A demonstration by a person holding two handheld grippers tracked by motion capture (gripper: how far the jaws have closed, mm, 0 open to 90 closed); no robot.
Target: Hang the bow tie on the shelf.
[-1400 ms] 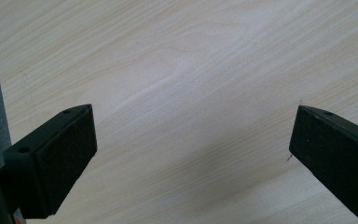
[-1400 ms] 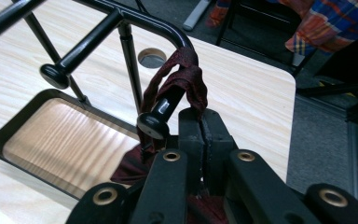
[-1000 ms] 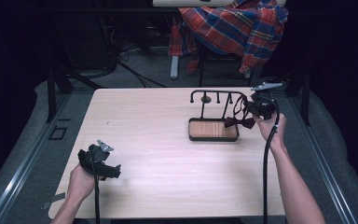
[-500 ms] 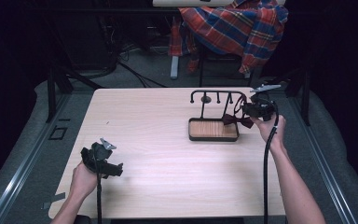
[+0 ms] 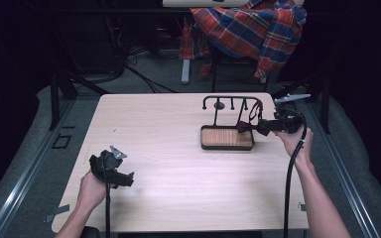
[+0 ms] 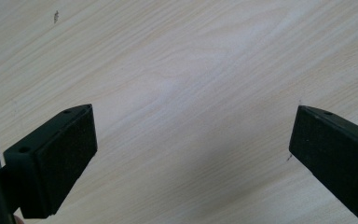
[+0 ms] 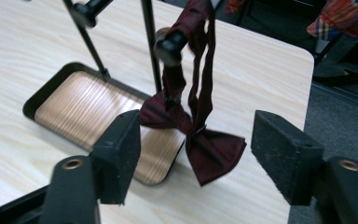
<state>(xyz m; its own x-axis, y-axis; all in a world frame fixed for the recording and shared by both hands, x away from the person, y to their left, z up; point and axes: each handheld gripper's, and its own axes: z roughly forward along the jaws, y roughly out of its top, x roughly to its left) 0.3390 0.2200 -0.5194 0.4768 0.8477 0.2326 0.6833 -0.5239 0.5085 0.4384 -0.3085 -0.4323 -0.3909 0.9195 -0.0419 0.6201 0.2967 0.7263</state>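
right gripper [image 7: 193, 156]: I see jaws spread, nothing pinched, bow tie between them
left gripper [image 6: 191, 163]: jaws wide apart over bare table [image 5: 178, 163], near its front-left corner
bow tie [image 7: 200, 149]: dark red, strap hung on the stand's end peg
stand [image 5: 230, 106]: black, rising from wood-lined tray [image 5: 226, 138]
behind table: plaid cloth [image 5: 250, 29]

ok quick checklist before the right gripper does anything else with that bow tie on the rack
1. Right gripper open: ok, jaws wide apart.
2. Bow tie free of the jaws: ok, it hangs between them untouched.
3. Strap hooked on the rack: ok, looped over an arm.
4. Bow tie above the tray: not ok, it hangs past the tray's edge.
5. Left gripper out of the way: ok, open over bare table.
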